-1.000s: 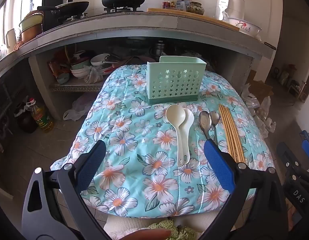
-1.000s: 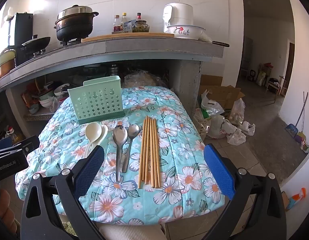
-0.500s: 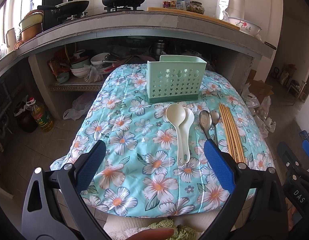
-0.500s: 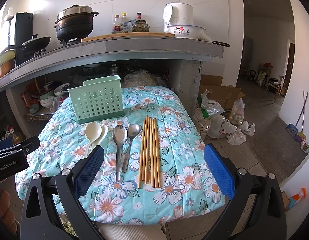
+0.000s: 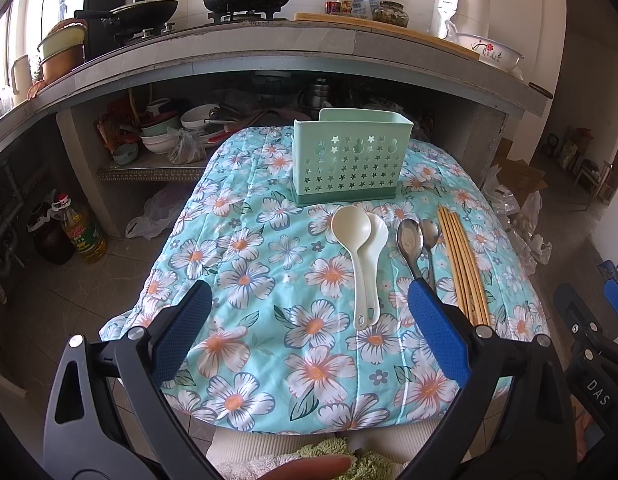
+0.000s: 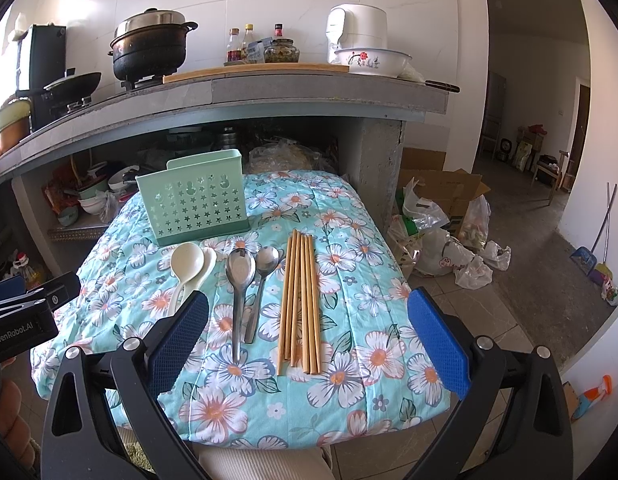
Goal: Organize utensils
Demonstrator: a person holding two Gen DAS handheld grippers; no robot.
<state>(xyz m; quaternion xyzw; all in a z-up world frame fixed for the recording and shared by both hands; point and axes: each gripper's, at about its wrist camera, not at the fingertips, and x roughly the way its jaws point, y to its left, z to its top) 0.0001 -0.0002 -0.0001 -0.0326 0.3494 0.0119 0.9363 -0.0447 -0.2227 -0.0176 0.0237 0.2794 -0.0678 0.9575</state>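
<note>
Nothing is being moved since before; both the left gripper [image 5: 309, 320] and the right gripper [image 6: 309, 320] are being held released above the near edge of the floral turquoise tablecloth [image 5: 245, 280], with the pale green perforated plastic caddy [image 5: 351, 160] standing far behind.

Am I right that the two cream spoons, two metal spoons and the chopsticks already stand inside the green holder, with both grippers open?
Not quite: the cream spoons, metal spoons and chopsticks lie on the floral cloth in front of the green holder, as the right wrist view shows. Left gripper and right gripper are open.

Black hand-held gripper [image 5: 305, 312], blue pads [image 5: 437, 336], silver screws

Left gripper [image 5: 309, 332] agape; right gripper [image 6: 309, 332] likewise (empty).
</note>
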